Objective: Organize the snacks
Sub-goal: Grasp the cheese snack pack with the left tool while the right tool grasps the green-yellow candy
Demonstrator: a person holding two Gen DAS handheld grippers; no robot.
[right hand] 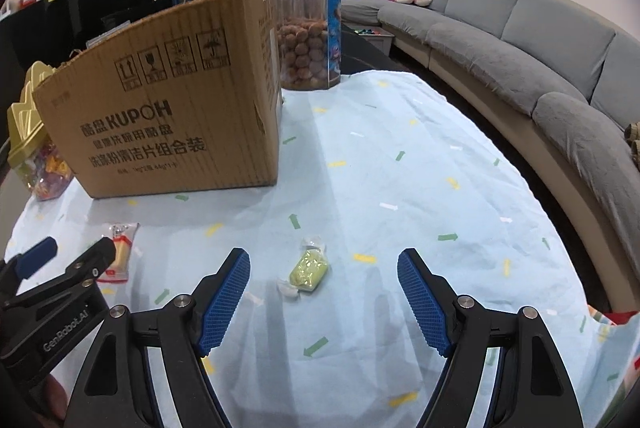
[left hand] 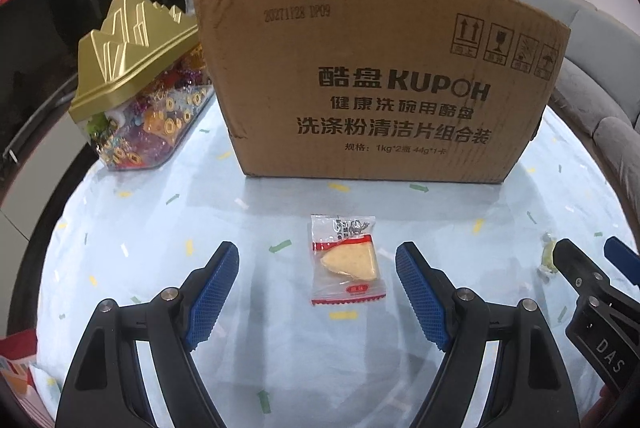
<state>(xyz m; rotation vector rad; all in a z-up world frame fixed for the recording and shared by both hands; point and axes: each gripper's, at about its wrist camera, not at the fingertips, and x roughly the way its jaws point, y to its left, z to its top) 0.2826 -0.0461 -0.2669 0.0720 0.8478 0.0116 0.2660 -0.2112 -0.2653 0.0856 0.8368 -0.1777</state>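
A clear packet with a yellow wedge-shaped snack [left hand: 347,260] lies flat on the light blue tablecloth [left hand: 240,228], between the tips of my open left gripper [left hand: 317,256]. It also shows in the right wrist view [right hand: 119,253]. A green wrapped candy [right hand: 307,270] lies just ahead of my open right gripper [right hand: 324,262], between its fingertips; it shows in the left wrist view [left hand: 547,259] too. A brown cardboard box [left hand: 380,80] stands upright behind both snacks, also seen in the right wrist view [right hand: 168,108]. Both grippers are empty.
A clear candy container with a gold lid [left hand: 132,88] stands left of the box. A clear tub of round brown snacks [right hand: 310,42] stands behind the box's right corner. A grey sofa [right hand: 520,48] curves along the table's right side.
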